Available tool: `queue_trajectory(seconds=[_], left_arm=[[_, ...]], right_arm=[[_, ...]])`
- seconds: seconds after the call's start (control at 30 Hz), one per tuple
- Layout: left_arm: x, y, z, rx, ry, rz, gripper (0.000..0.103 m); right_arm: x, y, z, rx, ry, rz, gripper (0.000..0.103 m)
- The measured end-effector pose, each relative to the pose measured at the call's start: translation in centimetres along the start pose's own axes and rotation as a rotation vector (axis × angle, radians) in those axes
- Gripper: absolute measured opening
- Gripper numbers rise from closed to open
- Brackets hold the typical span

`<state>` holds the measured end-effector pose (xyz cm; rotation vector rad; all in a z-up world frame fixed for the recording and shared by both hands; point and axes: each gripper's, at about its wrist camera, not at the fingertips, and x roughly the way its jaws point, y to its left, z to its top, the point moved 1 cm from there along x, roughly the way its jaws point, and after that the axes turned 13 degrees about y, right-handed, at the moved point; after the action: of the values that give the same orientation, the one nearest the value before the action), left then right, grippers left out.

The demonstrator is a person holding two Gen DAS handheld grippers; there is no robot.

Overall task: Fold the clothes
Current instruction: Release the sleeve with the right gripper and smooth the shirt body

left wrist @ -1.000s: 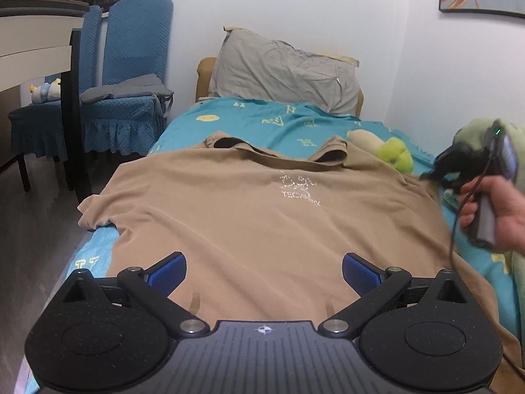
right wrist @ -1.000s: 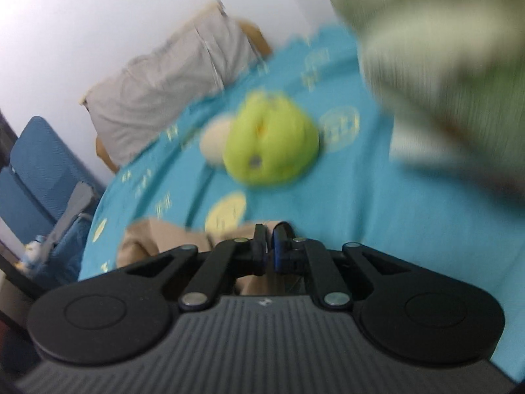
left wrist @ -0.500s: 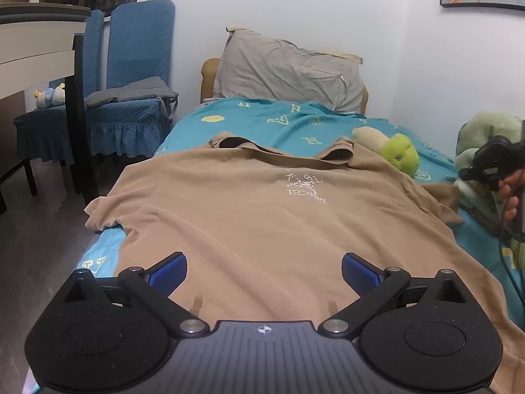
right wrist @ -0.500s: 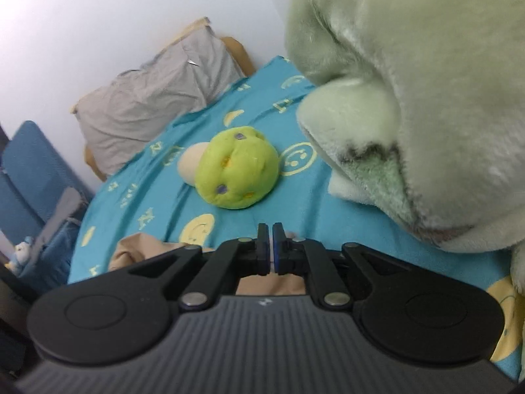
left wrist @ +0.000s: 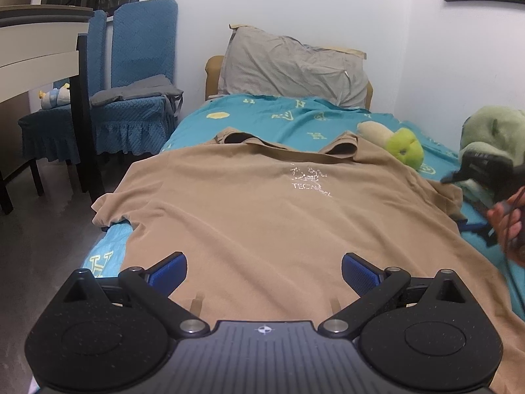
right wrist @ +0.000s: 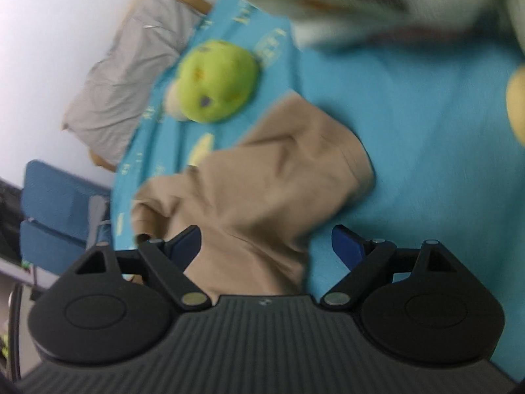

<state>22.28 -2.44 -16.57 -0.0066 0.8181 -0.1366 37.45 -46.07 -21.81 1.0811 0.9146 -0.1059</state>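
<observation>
Lying flat across teal bed sheet: tan T-shirt, collar far, pale chest print.
Left gripper and right gripper both spread wide, holding nothing; right sleeve blurred, hem cut off near.

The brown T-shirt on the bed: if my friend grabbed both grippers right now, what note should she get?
Left gripper: open, holding nothing, above the hem end of the tan-brown cotton T-shirt.
Right gripper: open, holding nothing, aimed at the shirt's sleeve on the wall side; this view is blurred.
The shirt lies spread flat on the teal patterned bed sheet, collar toward the grey pillow. A lime-green plush toy sits just beyond that shoulder.
Done: shirt laid out. No fold is visible.
Left: all the folding, probably starting with the sleeves.
</observation>
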Motion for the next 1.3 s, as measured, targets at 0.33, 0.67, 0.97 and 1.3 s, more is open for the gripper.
queue_trajectory(seconds=[0.33, 0.67, 0.97, 1.3], left_arm=[[0.7, 0.3, 0.0, -0.010, 0.005, -0.004, 0.102], [0.2, 0.6, 0.4, -0.024, -0.019, 0.002, 0.102], [-0.1, 0.5, 0.6, 0.008, -0.047, 0.024, 0.102], [-3.8, 0.3, 0.6, 0.032, -0.100, 0.016, 0.102]], right_arm=[[1.8, -3.1, 0.8, 0.131, -0.222, 0.045, 0.016], [-1.9, -1.4, 1.3, -0.061, -0.400, -0.236, 0.006], [-4.1, 0.5, -0.5, -0.238, -0.306, -0.308, 0.058], [-12.5, 6.1, -11.1, -0.452, -0.245, -0.203, 0.098]])
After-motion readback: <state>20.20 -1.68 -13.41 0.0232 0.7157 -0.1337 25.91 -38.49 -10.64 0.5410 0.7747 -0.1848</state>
